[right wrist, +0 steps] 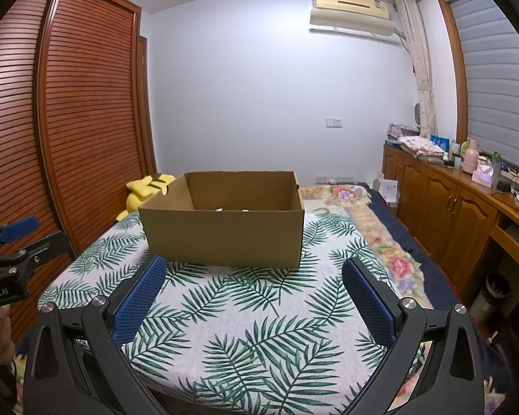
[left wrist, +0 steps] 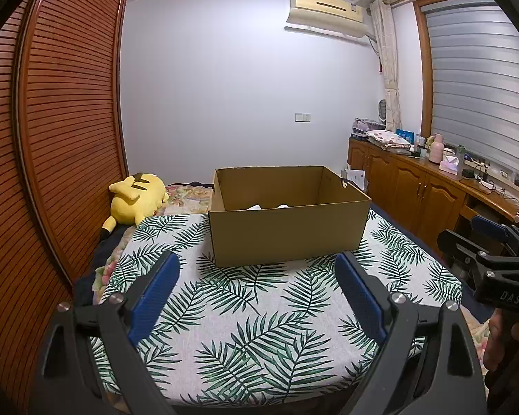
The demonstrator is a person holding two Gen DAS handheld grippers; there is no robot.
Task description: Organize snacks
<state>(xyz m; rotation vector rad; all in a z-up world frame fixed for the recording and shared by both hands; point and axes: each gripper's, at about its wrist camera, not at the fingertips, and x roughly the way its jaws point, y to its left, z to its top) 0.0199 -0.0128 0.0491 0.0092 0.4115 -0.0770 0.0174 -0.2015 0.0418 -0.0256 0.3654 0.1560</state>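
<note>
An open brown cardboard box stands on a leaf-patterned cloth. Small white bits peek over its near wall; I cannot tell what they are. My left gripper is open, its blue pads wide apart, just short of the box with nothing between them. My right gripper is open likewise, close before the box. In the left wrist view the right gripper shows at the right edge; in the right wrist view the left gripper shows at the left edge.
A yellow plush toy lies left of the box beside a slatted wooden wardrobe. A floral blanket lies to the right of the cloth. Wooden cabinets with clutter on top run along the right wall.
</note>
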